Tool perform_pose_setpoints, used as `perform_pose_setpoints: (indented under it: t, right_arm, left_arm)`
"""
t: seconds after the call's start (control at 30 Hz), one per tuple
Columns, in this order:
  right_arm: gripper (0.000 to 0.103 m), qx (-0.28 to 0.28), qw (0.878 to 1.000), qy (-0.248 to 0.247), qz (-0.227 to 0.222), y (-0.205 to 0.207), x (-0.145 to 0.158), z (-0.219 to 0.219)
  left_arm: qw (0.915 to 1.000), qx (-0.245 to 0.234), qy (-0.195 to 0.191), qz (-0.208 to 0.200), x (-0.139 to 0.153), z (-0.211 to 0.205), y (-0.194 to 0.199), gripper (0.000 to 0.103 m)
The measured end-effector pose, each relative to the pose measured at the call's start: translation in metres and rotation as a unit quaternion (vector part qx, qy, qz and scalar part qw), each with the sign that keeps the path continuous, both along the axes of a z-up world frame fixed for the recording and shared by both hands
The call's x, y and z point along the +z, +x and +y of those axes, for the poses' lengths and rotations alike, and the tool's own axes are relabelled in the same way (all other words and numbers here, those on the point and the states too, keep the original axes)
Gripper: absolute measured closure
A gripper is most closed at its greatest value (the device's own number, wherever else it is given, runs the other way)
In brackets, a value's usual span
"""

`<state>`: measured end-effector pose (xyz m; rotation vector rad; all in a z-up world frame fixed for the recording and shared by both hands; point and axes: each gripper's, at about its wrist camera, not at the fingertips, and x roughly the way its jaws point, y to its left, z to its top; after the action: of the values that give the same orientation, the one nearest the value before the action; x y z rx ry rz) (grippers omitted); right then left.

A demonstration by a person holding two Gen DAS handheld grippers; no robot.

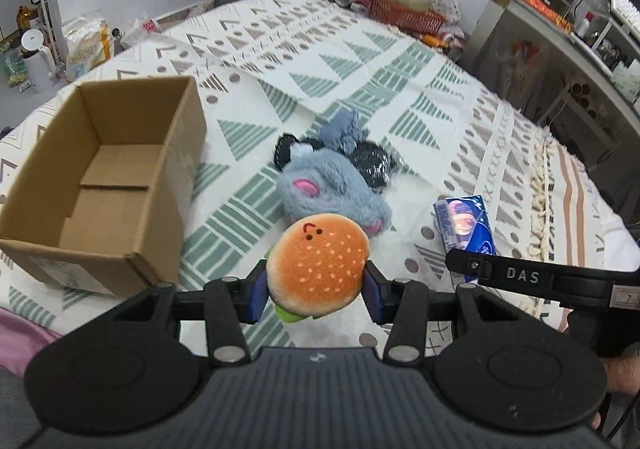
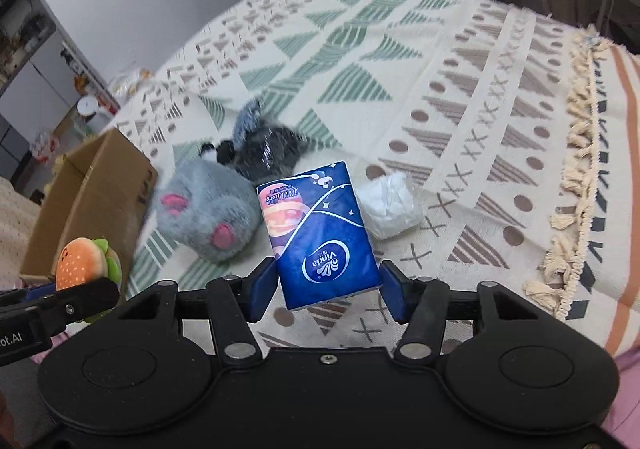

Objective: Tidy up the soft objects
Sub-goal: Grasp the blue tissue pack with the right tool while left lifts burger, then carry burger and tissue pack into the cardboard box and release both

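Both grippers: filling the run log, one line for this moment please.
left gripper: holds burger | right gripper: holds tissue pack | box: empty

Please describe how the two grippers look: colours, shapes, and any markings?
Both grippers, left and right, are black plastic with blue fingers, driven by linkage bars with silver pivot pins. Each body has two round discs. From the side, the right one reads "DAS"; the left one shows letters ending in "ot.AI".

Even, bright indoor light; shadows soft and faint. Both views show strong fisheye bending toward the edges. Right wrist view is motion-blurred, worst at upper left; left wrist view is sharp. No marked glare.
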<state>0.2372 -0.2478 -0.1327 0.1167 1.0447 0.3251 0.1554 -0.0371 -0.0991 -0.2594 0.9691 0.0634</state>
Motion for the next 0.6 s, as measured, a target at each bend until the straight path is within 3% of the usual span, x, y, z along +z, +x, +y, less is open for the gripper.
perform_pose_setpoints:
  t: [0.1,0.27,0.37,0.6]
  right_arm:
    - [0.049,-0.010,1.000,-0.002,-0.013,-0.007,0.019,0.008]
    - [0.049,-0.001,0.997,0.009,-0.073,-0.026,0.064,0.028]
    - [0.049,-0.001,0.997,0.014,-0.071,-0.031,0.077,0.034]
    - [0.049,0.018,0.993,0.025,-0.117,-0.051,0.116,0.063]
  left_arm:
    - [0.9999,0.006,0.000,-0.014,0.011,0.007,-0.006,0.056]
    - [0.9990,0.024,-0.015,-0.033,0.029,0.025,-0.015,0.056]
    - [0.9983,0.028,-0.013,-0.049,0.039,0.033,-0.020,0.056]
    - [0.9964,0.030,-0.019,-0.078,0.061,0.053,-0.025,0.056]
